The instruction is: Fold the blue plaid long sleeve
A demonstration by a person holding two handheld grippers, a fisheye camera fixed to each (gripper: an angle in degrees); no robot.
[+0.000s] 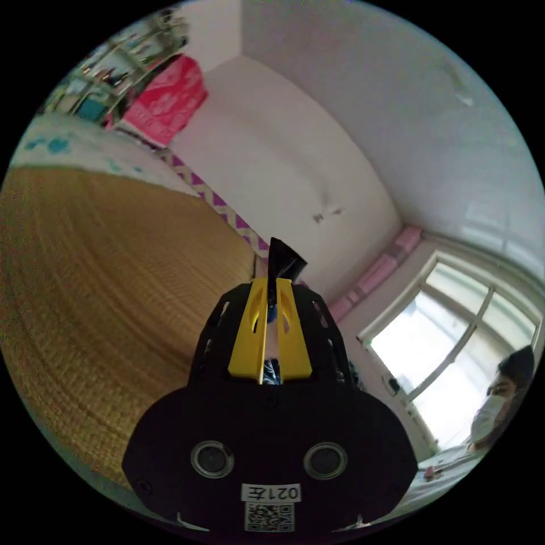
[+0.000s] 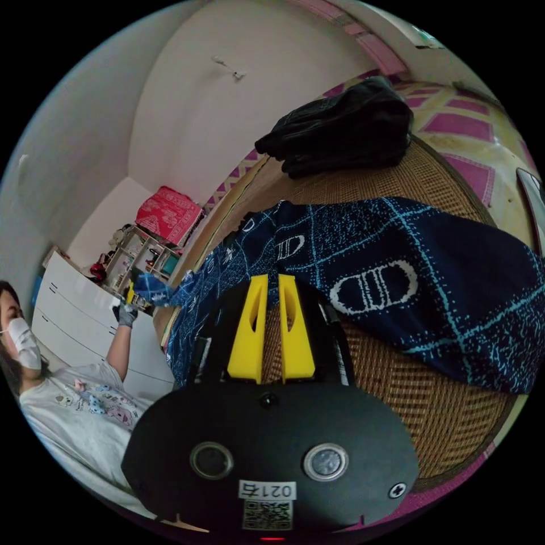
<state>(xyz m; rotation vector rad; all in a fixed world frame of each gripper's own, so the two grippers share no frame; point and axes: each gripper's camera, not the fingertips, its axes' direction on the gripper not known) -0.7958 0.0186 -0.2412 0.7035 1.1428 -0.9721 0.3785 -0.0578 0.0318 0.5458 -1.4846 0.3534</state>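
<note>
The blue plaid long sleeve (image 2: 397, 267), dark navy with light blue lines and white oval marks, lies spread across a woven mat (image 2: 397, 392). My right gripper (image 2: 272, 278) has its yellow jaws drawn together on the garment's near edge. One end of the garment is lifted off the mat to the left, where a gloved hand holds my left gripper (image 2: 133, 292) on it. In the left gripper view, my left gripper (image 1: 272, 281) is shut, and a dark tuft of the long sleeve (image 1: 284, 261) sticks out past its tips.
A black garment (image 2: 340, 130) sits bundled at the mat's far end. A dark flat device (image 2: 533, 198) lies at the right edge. A person (image 2: 68, 397) sits at the left, before white drawers (image 2: 79, 318), a cluttered shelf (image 2: 142, 255) and a red box (image 2: 167, 213). A window (image 1: 448, 346) is bright.
</note>
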